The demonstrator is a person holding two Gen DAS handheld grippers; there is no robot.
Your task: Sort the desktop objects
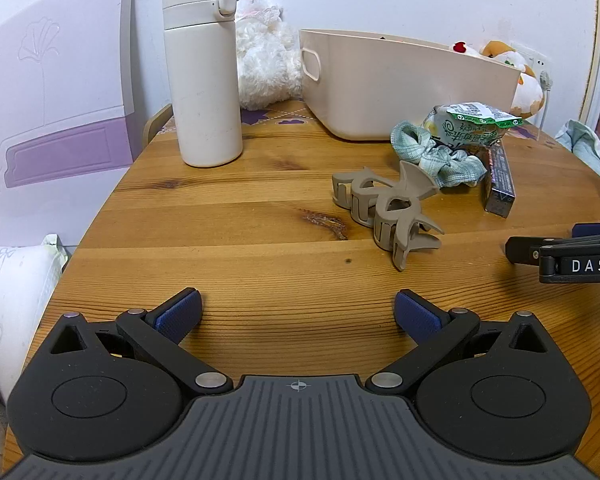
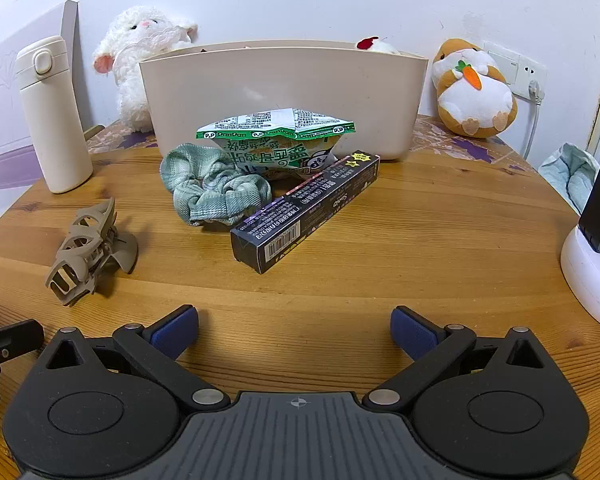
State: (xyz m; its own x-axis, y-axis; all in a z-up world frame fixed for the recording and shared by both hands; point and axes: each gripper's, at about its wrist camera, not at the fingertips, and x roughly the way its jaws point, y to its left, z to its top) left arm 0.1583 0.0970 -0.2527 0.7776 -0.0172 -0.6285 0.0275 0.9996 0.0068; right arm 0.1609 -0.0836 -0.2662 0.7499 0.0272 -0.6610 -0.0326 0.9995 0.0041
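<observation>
My left tool [image 1: 298,312] sits low over the wooden worktop [image 1: 228,248] with its blue pads spread wide and nothing between them; my right tool [image 2: 294,330] is just as wide and empty, and in the left view its side shows the letters "DAS". Nearest ahead lies a beige hair clip [image 2: 90,250] on its side, apart from both tools. Beyond it a long dark box [image 2: 306,212] with a barcode and small print I cannot read lies touching a green scrunchie [image 2: 212,190]. Against both leans a snack packet [image 2: 280,142] whose green edge reads "PanPan". Right behind stands a beige bin [image 2: 280,84], and to the left, well apart, a white flask [image 1: 202,76] stands upright.
</observation>
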